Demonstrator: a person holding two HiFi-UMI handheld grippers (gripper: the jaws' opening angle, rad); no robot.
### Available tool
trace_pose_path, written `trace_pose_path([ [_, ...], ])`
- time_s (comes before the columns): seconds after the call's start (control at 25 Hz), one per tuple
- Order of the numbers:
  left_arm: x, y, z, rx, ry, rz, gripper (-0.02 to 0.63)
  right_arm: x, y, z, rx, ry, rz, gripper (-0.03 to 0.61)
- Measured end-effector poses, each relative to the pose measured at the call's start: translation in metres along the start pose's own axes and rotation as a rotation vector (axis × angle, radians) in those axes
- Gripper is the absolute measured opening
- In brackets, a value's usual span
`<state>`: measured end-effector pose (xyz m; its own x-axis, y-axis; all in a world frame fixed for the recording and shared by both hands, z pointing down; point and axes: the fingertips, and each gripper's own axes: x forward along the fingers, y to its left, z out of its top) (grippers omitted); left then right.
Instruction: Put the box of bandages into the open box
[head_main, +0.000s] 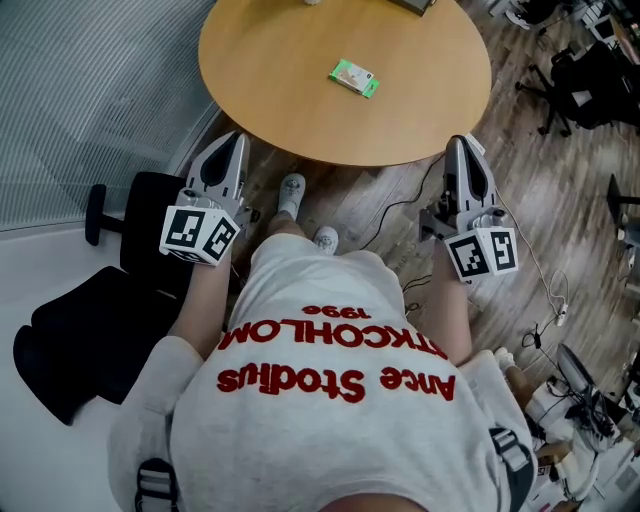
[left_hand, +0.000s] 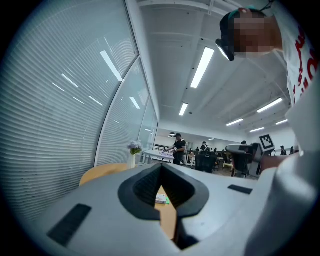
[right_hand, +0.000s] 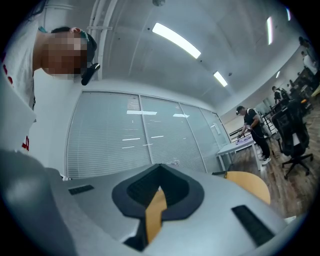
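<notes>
The box of bandages (head_main: 354, 77), green and white, lies flat on the round wooden table (head_main: 280, 60), right of its middle. Both grippers hang below the table's near edge, over the floor, pointing toward it. My left gripper (head_main: 237, 140) is shut with nothing in it, and the right gripper (head_main: 462, 148) is also shut and empty. In the left gripper view the closed jaws of the left gripper (left_hand: 161, 167) leave a notch through which the box of bandages (left_hand: 161, 199) shows far off. A dark thing (head_main: 415, 5) at the table's far edge is cut by the frame.
A black chair (head_main: 90, 310) stands at my left and black office chairs (head_main: 590, 80) at the far right. Cables (head_main: 400, 215) run over the wooden floor under the table. My feet (head_main: 292, 190) are at the table's edge. A vase of flowers (left_hand: 133, 152) stands beyond the table.
</notes>
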<state>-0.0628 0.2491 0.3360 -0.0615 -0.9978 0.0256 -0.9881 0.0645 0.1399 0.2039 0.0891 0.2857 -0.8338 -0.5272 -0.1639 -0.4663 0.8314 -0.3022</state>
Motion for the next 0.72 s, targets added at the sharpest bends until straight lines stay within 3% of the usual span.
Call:
trace_pose_path([
  [0.4,0.063,0.034,0.011,0.002,0.009,-0.081,0.003,0.047,-0.016,-0.005,0.016,-0.021,-0.069,0.003],
  [0.72,0.146,0.085,0.012,-0.009,0.017,-0.184,0.003,0.121,-0.035,-0.009,-0.021,-0.046,-0.136,0.003],
])
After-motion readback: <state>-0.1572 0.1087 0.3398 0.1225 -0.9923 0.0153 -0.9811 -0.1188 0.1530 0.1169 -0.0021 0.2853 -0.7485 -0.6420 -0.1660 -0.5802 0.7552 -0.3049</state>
